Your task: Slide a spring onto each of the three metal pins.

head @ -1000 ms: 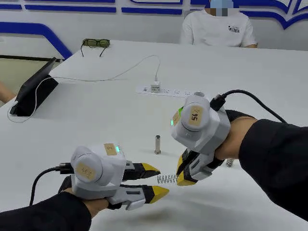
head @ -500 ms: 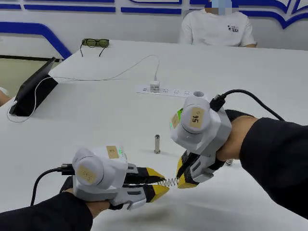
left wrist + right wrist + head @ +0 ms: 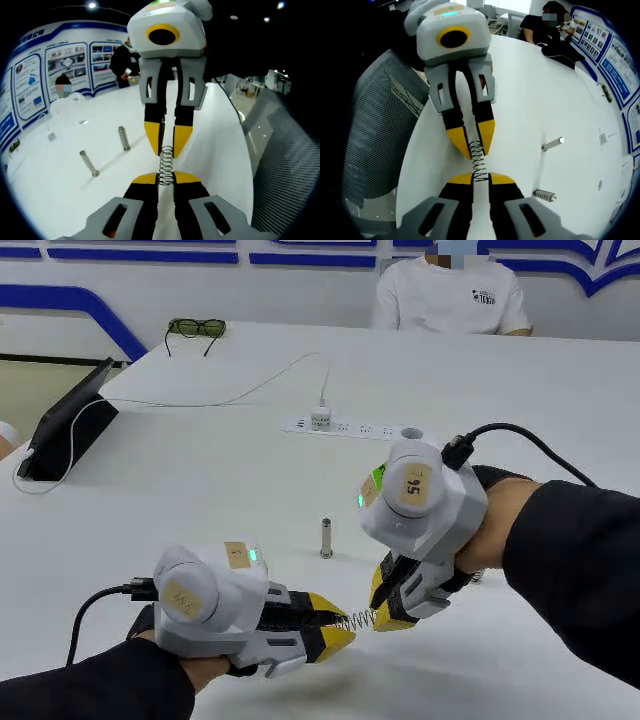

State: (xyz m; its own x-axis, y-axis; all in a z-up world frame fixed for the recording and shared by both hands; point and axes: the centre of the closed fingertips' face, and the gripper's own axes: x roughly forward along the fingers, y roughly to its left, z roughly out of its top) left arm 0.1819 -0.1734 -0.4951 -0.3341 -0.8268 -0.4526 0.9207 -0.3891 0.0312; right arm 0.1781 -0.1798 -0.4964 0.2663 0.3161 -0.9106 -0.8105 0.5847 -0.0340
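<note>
A small metal spring [image 3: 355,620] hangs level in the air between my two grippers. My left gripper [image 3: 336,624] has its yellow tips closed on the spring's left end. My right gripper [image 3: 384,614] is shut on the other end. In the left gripper view the spring [image 3: 165,162] runs from my own jaws up to the right gripper [image 3: 168,141]. The right gripper view has the spring [image 3: 477,160] leading up to the left gripper [image 3: 472,142]. A bare metal pin [image 3: 326,538] stands upright just beyond the grippers. Another pin [image 3: 543,195] carries a spring.
A white power strip [image 3: 345,427] with a cable lies further back on the white table [image 3: 200,480]. A dark tablet [image 3: 62,425] leans at the left edge and glasses [image 3: 197,329] lie at the far side. A person in a white shirt [image 3: 450,295] sits across.
My left gripper moved right to the free end of the spring and its jaws closed on it. The right gripper kept hold of the spring and shifted slightly.
</note>
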